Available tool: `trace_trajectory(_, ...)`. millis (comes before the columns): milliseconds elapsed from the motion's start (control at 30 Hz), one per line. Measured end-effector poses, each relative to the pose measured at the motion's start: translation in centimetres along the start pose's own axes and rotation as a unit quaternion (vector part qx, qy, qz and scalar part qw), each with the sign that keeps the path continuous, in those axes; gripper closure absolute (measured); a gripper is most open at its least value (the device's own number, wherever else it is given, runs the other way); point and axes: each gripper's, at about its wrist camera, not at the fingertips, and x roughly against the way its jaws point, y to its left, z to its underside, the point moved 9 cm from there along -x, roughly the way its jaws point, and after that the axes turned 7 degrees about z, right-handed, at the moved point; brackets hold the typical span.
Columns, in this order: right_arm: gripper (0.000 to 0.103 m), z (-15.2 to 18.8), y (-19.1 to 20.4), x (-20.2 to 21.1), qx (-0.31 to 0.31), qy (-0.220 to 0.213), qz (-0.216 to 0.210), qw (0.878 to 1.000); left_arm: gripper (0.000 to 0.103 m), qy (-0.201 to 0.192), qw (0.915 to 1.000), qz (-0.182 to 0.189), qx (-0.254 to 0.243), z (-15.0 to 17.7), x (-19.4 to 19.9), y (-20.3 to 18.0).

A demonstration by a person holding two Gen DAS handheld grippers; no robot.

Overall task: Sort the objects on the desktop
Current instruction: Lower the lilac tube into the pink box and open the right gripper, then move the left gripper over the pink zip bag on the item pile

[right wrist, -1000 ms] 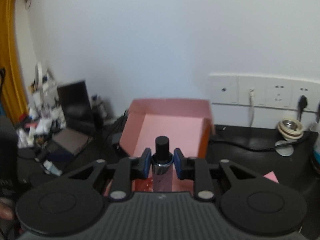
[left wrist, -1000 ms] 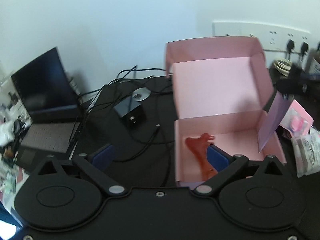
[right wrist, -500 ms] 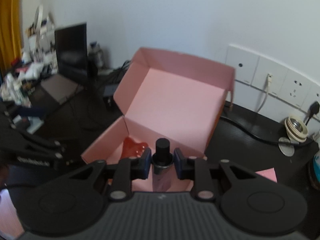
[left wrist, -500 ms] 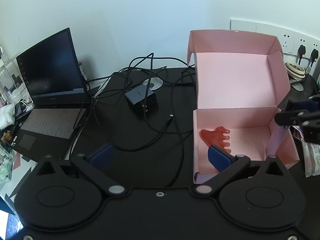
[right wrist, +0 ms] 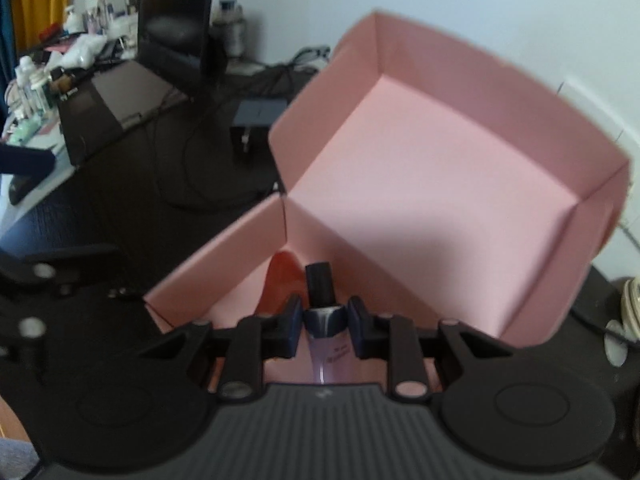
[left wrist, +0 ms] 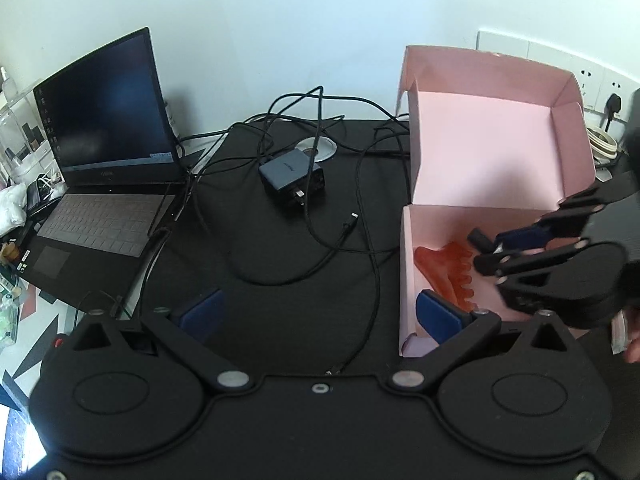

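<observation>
Left wrist view: left gripper [left wrist: 318, 312] hovering with jaws spread wide, empty, over the black desk [left wrist: 280, 248]; an orange-red comb-shaped piece [left wrist: 444, 268] lying in the open pink cardboard box [left wrist: 488, 148].

Right wrist view: right gripper [right wrist: 325, 322] clamping a small clear black-capped bottle [right wrist: 322, 308] above the box floor.

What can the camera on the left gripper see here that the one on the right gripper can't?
Only the left view shows the lit laptop screen, a loose cable plug and the right gripper from outside. Only the right view shows, close up, the bottle that the right gripper is clamped on, its black cap pointing into the box. Both show the open pink box, the orange comb inside it, and the dark charger.
</observation>
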Motion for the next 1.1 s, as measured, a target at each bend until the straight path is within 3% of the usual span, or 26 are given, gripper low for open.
trace_trajectory(133, 0.079, 1.2, 0.0, -1.6, -0.008, 0.026, 0.002, 1.0, 0.0, 0.009, 0.9999, 0.009, 0.004, 0.3, -0.1, -0.2)
trace_trajectory(367, 0.078, 1.6, -0.5, -1.8, -0.036, 0.032, -0.004, 0.999, 0.0, 0.026, 0.9994, 0.018, 0.014, 0.8, -0.6, -0.3)
trace_trajectory(467, 0.063, 1.8, -1.0, -1.8, -0.051, 0.041, -0.008, 0.998, 0.0, 0.028, 0.9993, 0.02, 0.017, 0.7, -0.5, -0.4)
trace_trajectory(533, 0.041, 1.8, -1.2, -1.2, -0.063, 0.025, -0.013, 0.998, 0.0, 0.025, 0.9994, 0.018, 0.015, 0.6, -0.4, -0.5)
trace_trajectory(567, 0.036, 1.6, -1.1, -0.7, -0.071, 0.011, -0.019, 0.997, 0.0, 0.024, 0.9994, 0.017, 0.015, 0.6, -0.3, -0.5)
trace_trajectory(667, 0.031, 1.5, -1.5, 1.5, -0.091, -0.034, -0.033, 0.995, 0.0, 0.026, 0.9991, 0.022, 0.024, 0.4, -0.3, -0.6)
trace_trajectory(733, 0.021, 1.8, -2.1, 3.3, -0.111, -0.058, -0.028, 0.992, 0.0, 0.029, 0.9986, 0.029, 0.032, 0.4, -0.4, -0.9)
trace_trajectory(833, 0.007, 3.1, -3.6, 6.6, -0.133, -0.095, 0.012, 0.986, 0.0, 0.032, 0.998, 0.041, 0.036, 0.3, -0.4, -1.9)
trace_trajectory(967, 0.002, 6.8, -4.9, 10.2, -0.146, -0.123, 0.059, 0.98, 0.0, 0.026, 0.9978, 0.06, 0.014, -0.3, -0.2, -4.8)
trace_trajectory(1100, 0.001, 11.9, -7.4, 12.6, -0.173, -0.113, 0.127, 0.97, 0.0, 0.021, 0.9956, 0.088, -0.026, -0.7, -0.2, -9.0)
